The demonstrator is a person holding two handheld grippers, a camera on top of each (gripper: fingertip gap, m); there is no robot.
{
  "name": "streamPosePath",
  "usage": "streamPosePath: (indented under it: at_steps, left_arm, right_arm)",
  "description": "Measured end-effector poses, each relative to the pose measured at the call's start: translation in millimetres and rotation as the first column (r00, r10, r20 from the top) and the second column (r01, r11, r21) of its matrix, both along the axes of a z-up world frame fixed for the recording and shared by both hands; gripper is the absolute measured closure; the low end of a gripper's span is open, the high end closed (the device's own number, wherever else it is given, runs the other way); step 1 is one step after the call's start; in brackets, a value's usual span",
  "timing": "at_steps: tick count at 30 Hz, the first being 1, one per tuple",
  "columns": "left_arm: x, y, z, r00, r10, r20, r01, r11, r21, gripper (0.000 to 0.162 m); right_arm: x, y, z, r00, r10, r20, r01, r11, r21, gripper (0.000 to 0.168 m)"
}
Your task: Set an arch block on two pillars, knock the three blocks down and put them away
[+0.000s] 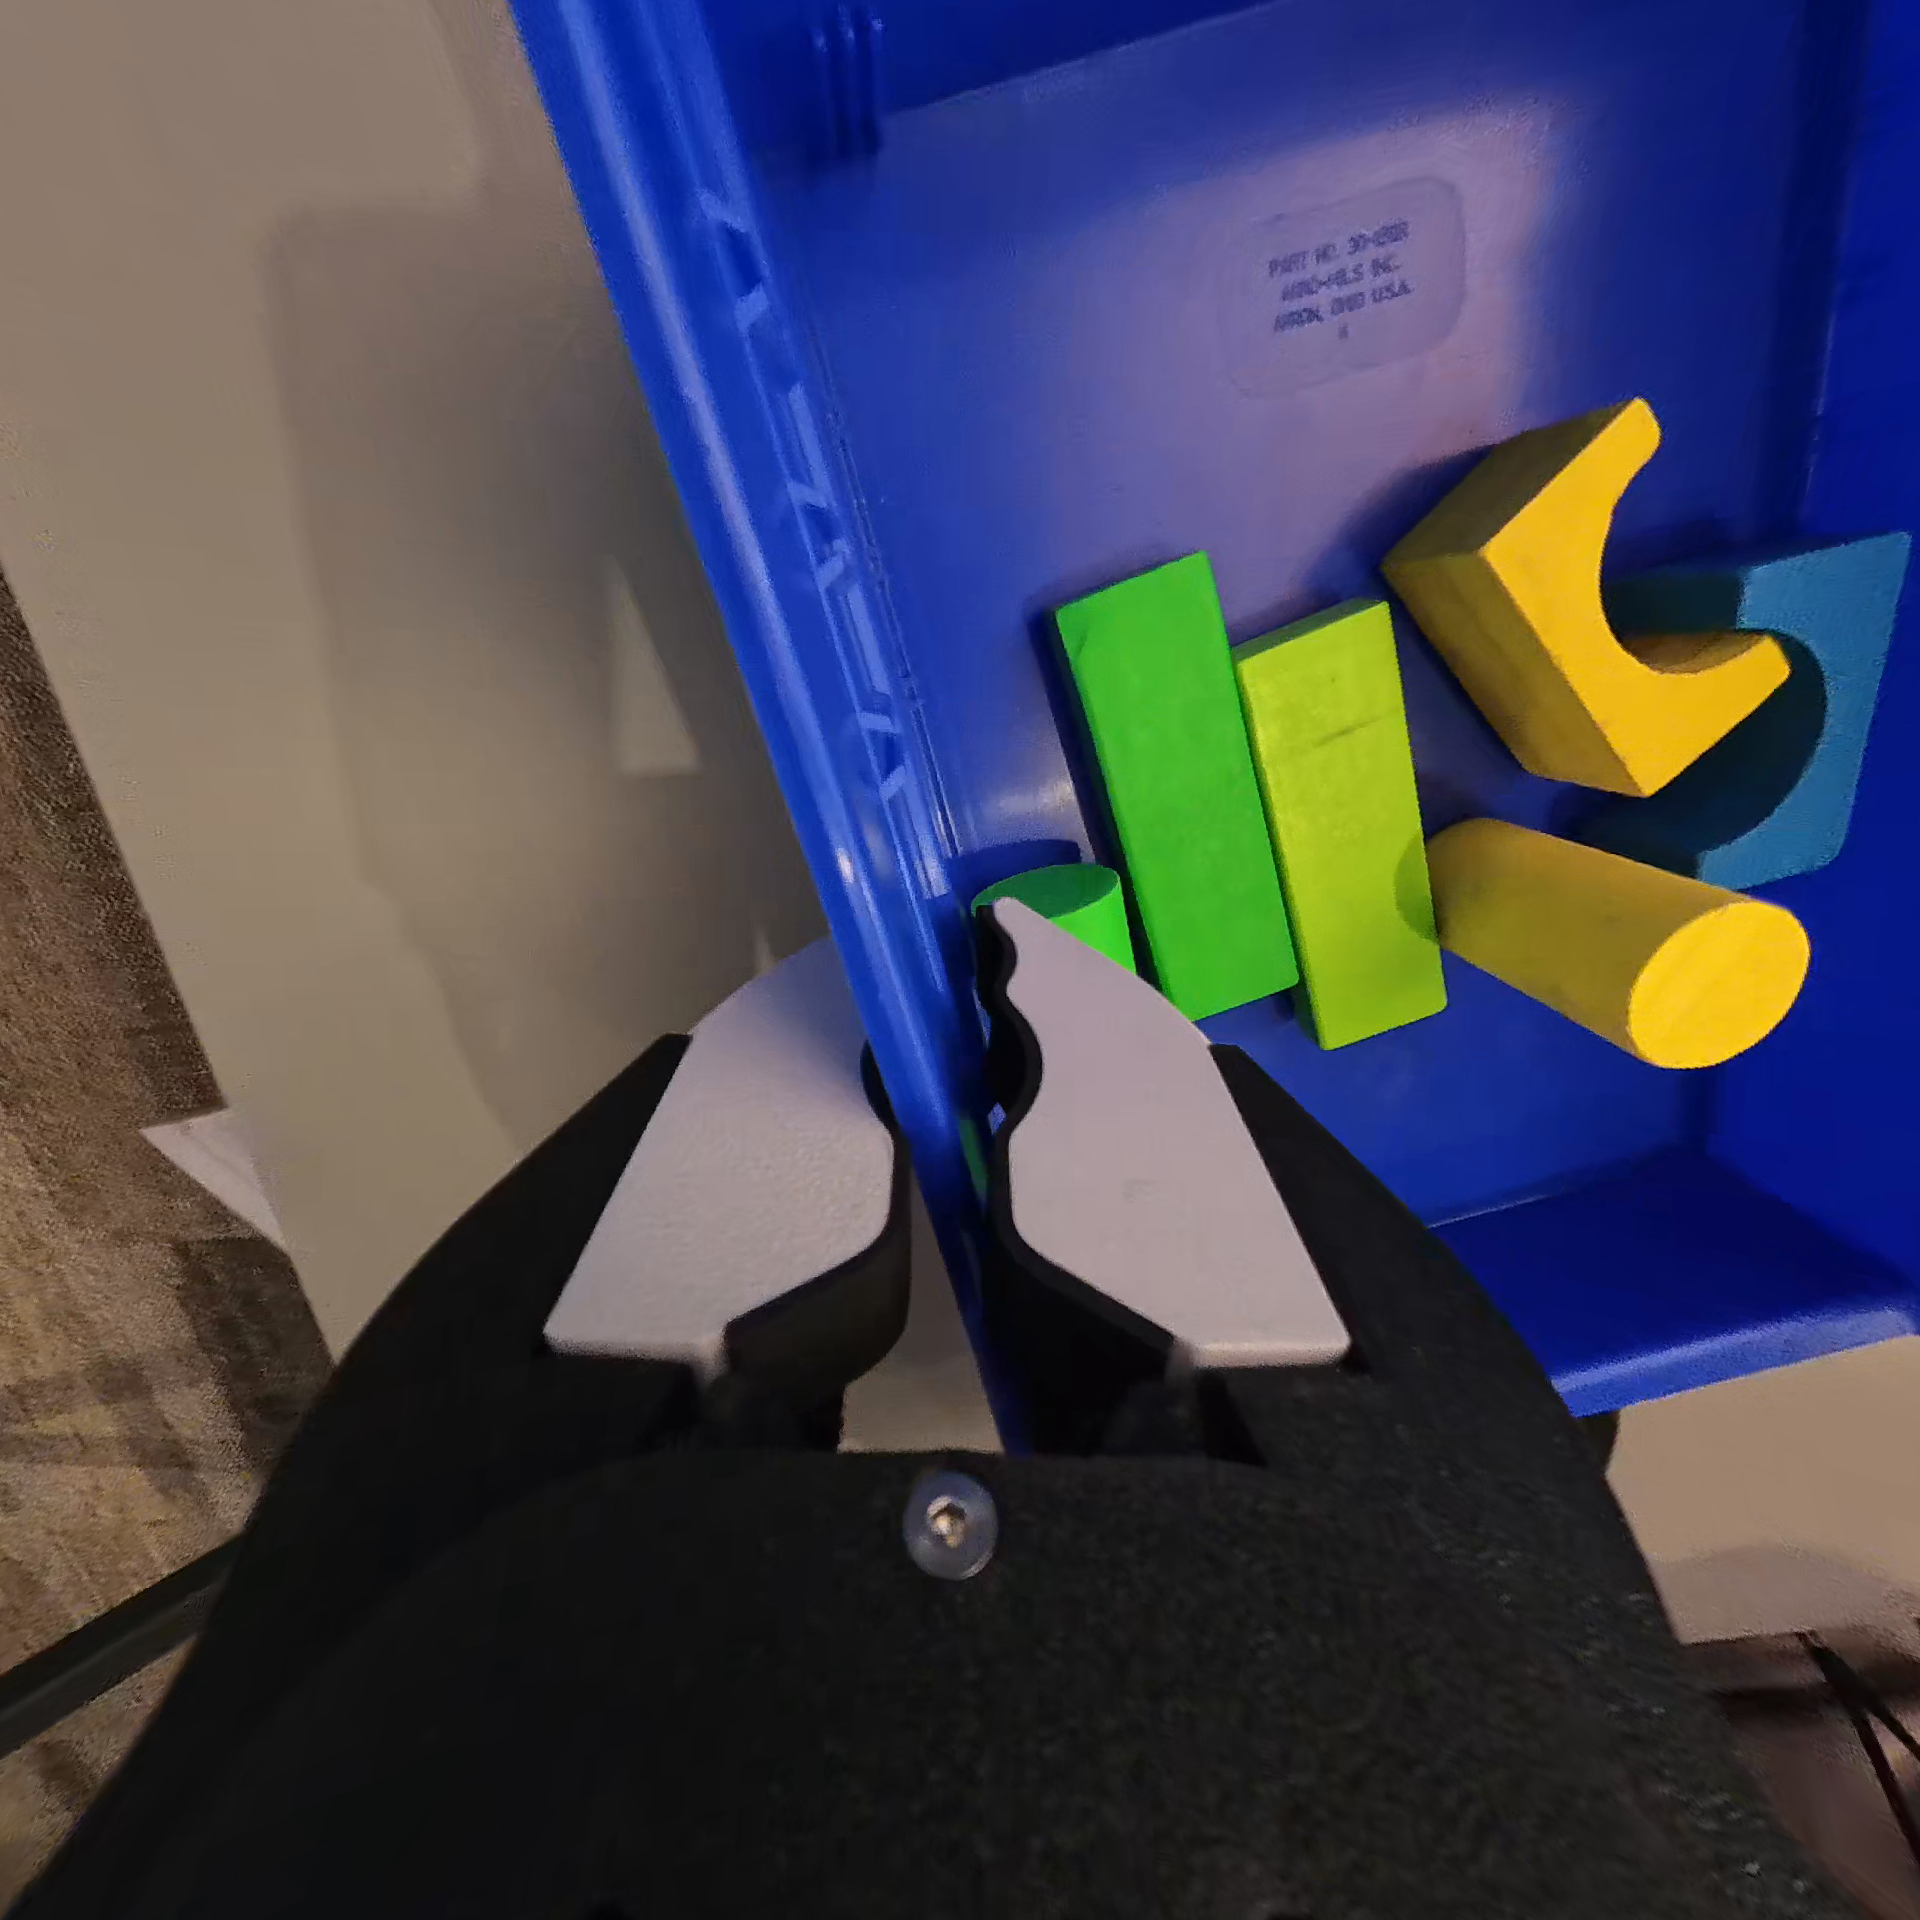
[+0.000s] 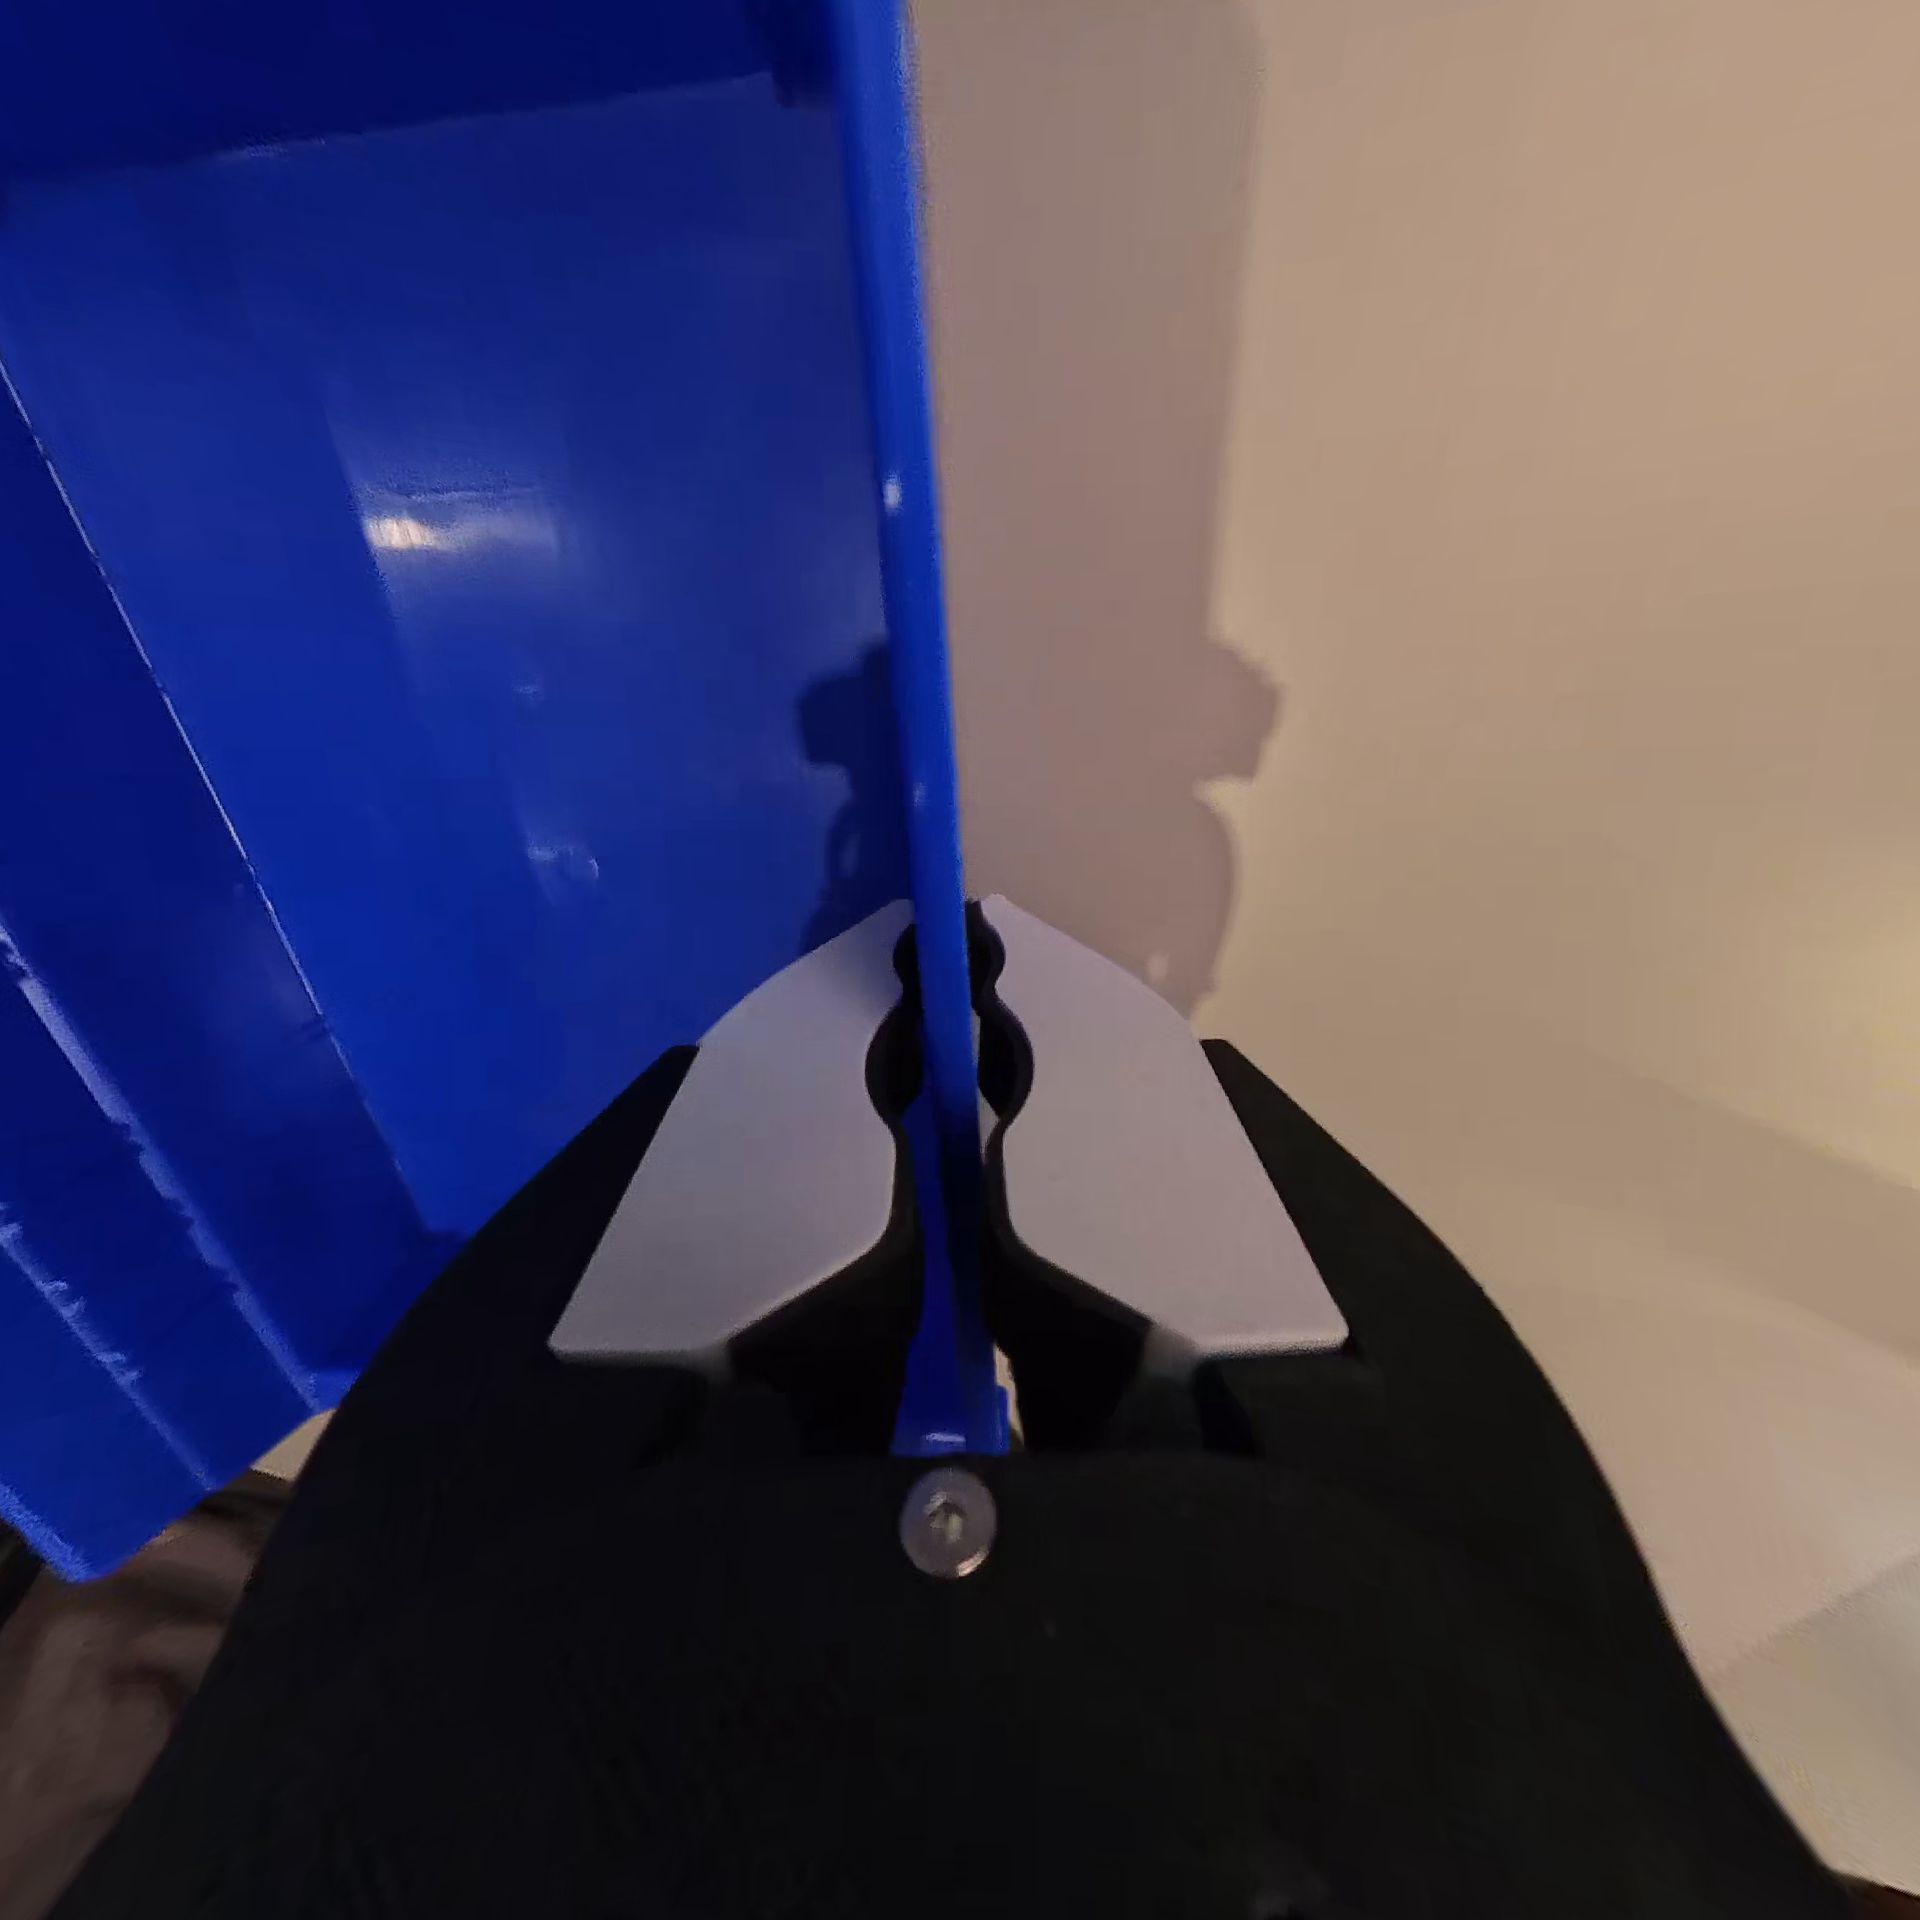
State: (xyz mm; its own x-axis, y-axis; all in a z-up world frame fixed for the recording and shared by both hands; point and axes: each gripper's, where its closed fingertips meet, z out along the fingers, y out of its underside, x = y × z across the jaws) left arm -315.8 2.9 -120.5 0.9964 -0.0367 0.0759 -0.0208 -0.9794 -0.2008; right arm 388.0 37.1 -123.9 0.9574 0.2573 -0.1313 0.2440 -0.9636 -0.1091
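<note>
Blocks: the yellow arch block point(image 1: 1579, 613) lies on the bin floor ahead and to the right of my left claw, with a blue arch block point(image 1: 1813, 717) tucked partly under it; a yellow cylinder point(image 1: 1621, 940) lies nearer me, two green bars point(image 1: 1174, 779) sit side by side just right of the claw tip, and a green cylinder point(image 1: 1070, 914) is partly hidden right behind that tip.
Handling: painted wood by the look of it — I judge them light, stiff and a bit slick. The cylinders will roll; the arch is best pinched across its flat faces.
Blue bin point(image 1: 1091, 364): hard, glossy plastic with a thin rim, which is the obvious hold.
Left claw point(image 1: 951, 1039): pressed together on the bin's left wall, one finger outside, one inside.
Right claw point(image 2: 940, 1023): clamped on the opposite wall, the rim running straight between its fingers.
Pose: both claws point forward along the walls — the bin appears tilted and lifted off the pale surface point(image 1: 364, 520), though I cannot be sure.
</note>
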Motion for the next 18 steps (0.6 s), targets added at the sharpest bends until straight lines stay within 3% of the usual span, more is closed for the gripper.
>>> streamPosePath:
  at_steps: [9,18]
  left_arm:
    - [13,8,0,1.0,-0.002,0.007,0.002,1.0,-0.008,0.155]
    - [14,8,0,1.0,-0.022,0.003,0.022,1.0,-0.007,0.154]
  right_arm:
    - [99,-7,-1,0.977,-0.213,-0.023,0.214,0.974,0.079,0.16]
    - [107,-24,-1,0.957,-0.288,-0.035,0.289,0.957,0.033,0.161]
